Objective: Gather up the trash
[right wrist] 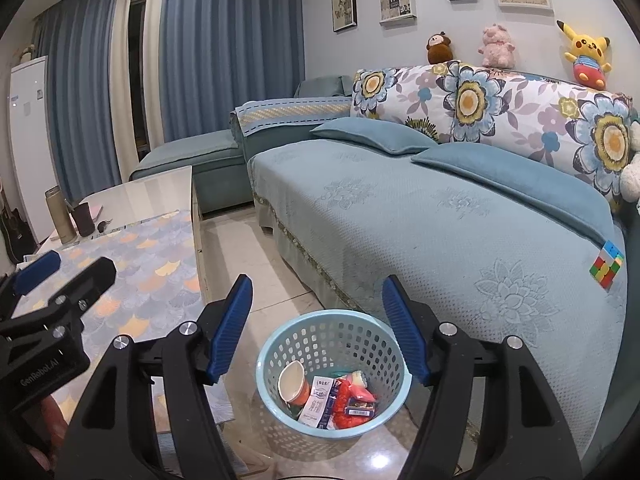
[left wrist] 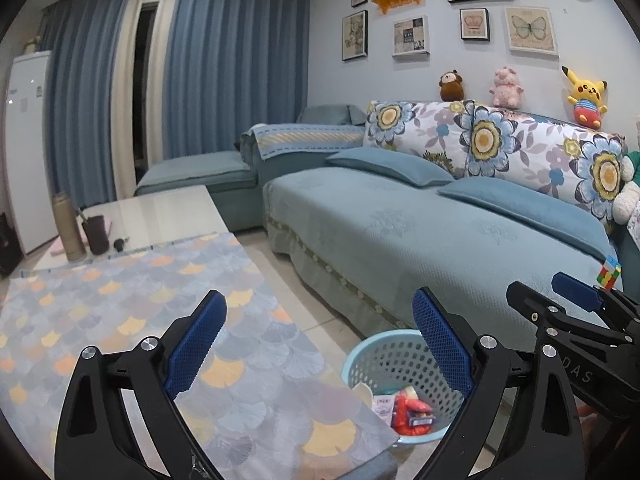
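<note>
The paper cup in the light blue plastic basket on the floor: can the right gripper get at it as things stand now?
Probably yes. The right gripper is open and empty, above the light blue plastic basket, whose top is uncovered. The paper cup leans exposed beside the red wrapper, with nothing over it.

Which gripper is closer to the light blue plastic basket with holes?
Right. The right gripper hovers open over the light blue plastic basket; the left gripper hovers open beside it, above the table.

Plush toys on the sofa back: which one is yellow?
The Pikachu plush, rightmost of the three. The monkey plush is brown, the pig plush pink.
</note>
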The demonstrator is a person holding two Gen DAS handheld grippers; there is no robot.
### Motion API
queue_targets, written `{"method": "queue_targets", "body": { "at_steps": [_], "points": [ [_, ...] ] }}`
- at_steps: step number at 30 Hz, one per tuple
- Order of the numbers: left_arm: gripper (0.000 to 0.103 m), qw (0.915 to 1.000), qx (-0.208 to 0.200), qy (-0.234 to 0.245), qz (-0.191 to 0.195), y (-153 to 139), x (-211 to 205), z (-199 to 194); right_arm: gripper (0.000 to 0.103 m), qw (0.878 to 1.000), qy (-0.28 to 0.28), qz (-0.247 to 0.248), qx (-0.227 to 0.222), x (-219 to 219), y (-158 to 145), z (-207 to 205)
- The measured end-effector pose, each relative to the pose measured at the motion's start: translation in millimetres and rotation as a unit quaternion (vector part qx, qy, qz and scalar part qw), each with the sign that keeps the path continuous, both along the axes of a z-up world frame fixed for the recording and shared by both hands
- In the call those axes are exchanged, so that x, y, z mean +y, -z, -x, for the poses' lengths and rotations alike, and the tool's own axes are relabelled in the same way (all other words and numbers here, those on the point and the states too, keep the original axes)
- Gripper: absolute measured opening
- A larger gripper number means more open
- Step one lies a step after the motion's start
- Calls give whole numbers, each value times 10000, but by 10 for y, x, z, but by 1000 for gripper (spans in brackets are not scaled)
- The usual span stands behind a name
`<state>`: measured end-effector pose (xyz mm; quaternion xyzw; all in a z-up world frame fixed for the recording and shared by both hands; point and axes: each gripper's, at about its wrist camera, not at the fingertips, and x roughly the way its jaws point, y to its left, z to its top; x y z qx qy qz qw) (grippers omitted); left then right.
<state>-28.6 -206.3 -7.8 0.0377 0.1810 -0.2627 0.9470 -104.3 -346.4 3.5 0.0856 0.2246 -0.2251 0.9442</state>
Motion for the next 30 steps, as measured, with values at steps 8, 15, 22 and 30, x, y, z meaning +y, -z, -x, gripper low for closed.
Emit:
{"method": "queue_targets", "body": {
  "at_steps": [8,15,22,30],
  "points": [
    [92,9998,-188,-18,-18,-57,5,53,64,10000,-4,53,-56,49,-34,15],
    [93,9997,-238,-45,-12,-80,24,67,64,9998,-12,167,-88,101,-59,25],
    [94,9998,-187,-64,37,-101,74,48,64,9998,17,178,-122,115,-75,33],
    [94,9998,-206,-22,55,-132,98,51,64,9998,44,150,-136,145,-91,46]
  ]
}}
